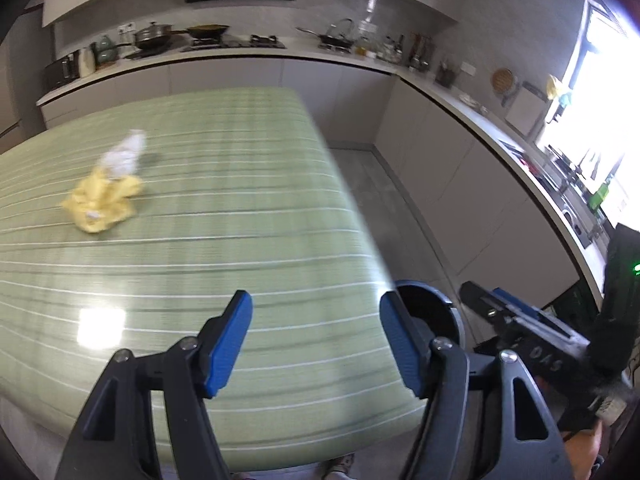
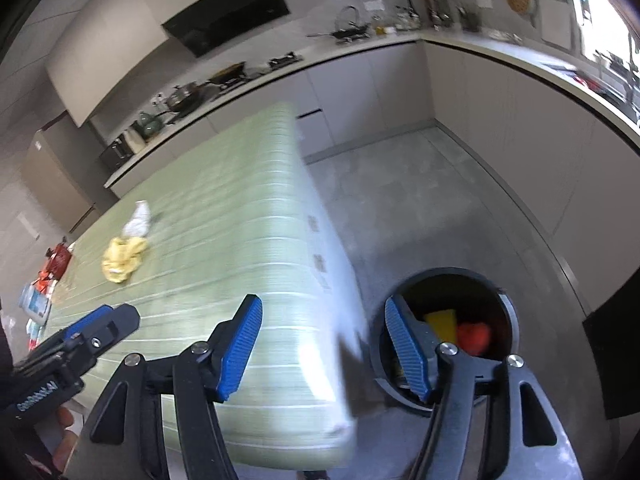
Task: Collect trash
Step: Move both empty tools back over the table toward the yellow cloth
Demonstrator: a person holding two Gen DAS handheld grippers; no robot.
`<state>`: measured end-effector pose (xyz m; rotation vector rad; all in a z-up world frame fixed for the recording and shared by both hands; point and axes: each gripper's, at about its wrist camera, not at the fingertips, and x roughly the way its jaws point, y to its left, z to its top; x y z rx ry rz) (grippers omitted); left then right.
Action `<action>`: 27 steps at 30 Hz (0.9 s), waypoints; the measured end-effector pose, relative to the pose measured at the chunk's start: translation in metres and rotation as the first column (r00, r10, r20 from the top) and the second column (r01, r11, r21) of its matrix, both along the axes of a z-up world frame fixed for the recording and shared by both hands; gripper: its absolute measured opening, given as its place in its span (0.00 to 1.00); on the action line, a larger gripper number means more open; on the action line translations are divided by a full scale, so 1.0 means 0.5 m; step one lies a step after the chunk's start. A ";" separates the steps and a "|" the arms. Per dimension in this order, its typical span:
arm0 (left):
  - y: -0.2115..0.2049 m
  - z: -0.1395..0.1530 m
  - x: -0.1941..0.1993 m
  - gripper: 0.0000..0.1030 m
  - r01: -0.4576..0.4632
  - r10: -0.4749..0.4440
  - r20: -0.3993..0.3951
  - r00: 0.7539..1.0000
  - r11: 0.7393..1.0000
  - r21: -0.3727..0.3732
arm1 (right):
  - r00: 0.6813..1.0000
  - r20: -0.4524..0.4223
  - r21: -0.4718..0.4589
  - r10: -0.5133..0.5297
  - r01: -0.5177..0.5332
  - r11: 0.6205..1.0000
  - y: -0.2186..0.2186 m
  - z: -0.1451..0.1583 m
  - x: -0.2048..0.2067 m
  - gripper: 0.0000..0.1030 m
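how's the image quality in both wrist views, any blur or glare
Left wrist: tablecloth stripes smeared by motion blur, a white glare patch near the fingers, window blown out. Right wrist: table edge and cloth streaked, bin sharper; both show fisheye bending of the counter.

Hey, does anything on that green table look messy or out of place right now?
Yes: a crumpled yellow wrapper and a wadded white tissue lie loose on the green table, not in the bin beside it.
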<state>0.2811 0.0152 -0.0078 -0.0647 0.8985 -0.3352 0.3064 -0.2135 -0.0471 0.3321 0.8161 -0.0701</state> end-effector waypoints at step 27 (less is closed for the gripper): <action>0.458 -0.050 0.161 0.67 -0.332 0.335 -0.040 0.941 0.940 0.077 | 0.955 -0.030 0.024 0.295 -0.295 0.955 0.482 -0.079 0.293 0.65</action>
